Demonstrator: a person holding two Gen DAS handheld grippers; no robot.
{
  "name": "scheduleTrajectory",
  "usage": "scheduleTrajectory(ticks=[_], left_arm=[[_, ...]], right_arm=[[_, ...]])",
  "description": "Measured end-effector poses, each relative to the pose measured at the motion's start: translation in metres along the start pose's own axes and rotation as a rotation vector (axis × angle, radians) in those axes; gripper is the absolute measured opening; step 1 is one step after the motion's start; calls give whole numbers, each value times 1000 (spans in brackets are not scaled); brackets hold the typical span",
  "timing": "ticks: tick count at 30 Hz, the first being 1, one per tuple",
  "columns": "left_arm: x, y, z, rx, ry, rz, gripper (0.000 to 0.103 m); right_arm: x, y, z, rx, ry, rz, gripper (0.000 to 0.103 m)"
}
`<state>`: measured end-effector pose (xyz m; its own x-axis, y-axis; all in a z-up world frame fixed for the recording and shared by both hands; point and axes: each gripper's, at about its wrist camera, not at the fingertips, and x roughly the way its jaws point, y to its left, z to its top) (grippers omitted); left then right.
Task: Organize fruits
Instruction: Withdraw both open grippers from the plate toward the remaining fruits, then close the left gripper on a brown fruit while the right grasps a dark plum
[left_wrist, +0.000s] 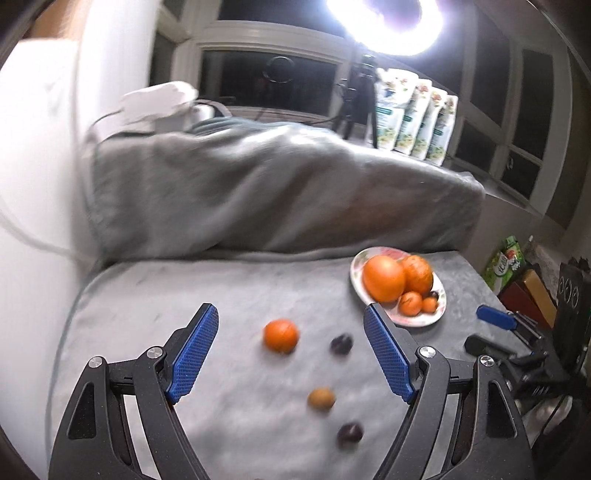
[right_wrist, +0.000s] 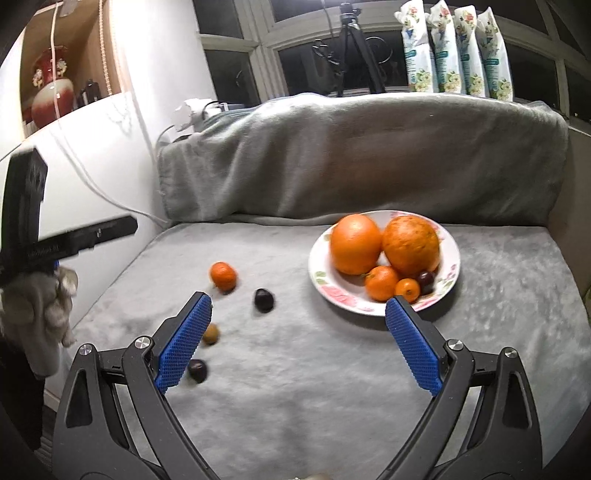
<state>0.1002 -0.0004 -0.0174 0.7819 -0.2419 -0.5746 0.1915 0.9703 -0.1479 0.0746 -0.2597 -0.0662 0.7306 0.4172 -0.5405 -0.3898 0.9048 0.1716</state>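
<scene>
A floral plate (right_wrist: 448, 280) (left_wrist: 356, 275) on the grey blanket holds two big oranges (right_wrist: 355, 243), small mandarins and a dark plum. Loose on the blanket lie a mandarin (left_wrist: 280, 335) (right_wrist: 223, 276), a dark plum (left_wrist: 340, 343) (right_wrist: 264, 300), a small brownish fruit (left_wrist: 321, 398) (right_wrist: 211, 334) and another dark plum (left_wrist: 349, 435) (right_wrist: 197, 370). My left gripper (left_wrist: 291, 321) hangs open above the loose fruit, nothing between its fingers. My right gripper (right_wrist: 299, 314) is open too, empty, its right finger at the plate's near rim. The other gripper's fingers (left_wrist: 493, 317) show at the right of the left wrist view.
A grey blanket-covered bolster (right_wrist: 369, 155) runs along the back. A white wall and cable (right_wrist: 103, 192) bound the left side. A gloved hand (right_wrist: 44, 314) holding the left tool shows at the left edge. Boxes and cartons (left_wrist: 517, 273) stand off the right edge. Packets and a tripod line the window sill.
</scene>
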Motion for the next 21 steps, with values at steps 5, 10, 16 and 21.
scheduleTrajectory(ticks=[5, 10, 16, 21], left_arm=[[-8, 14, -30, -40, 22, 2, 81], [-1, 17, -52, -59, 59, -24, 74], [13, 15, -74, -87, 122, -83, 62], [22, 7, -79, -73, 150, -122, 54]], right_arm=[[-6, 19, -9, -38, 4, 18, 97], [-6, 27, -18, -34, 23, 29, 89], [8, 19, -20, 18, 64, 48, 79], [25, 18, -18, 32, 87, 67, 72]])
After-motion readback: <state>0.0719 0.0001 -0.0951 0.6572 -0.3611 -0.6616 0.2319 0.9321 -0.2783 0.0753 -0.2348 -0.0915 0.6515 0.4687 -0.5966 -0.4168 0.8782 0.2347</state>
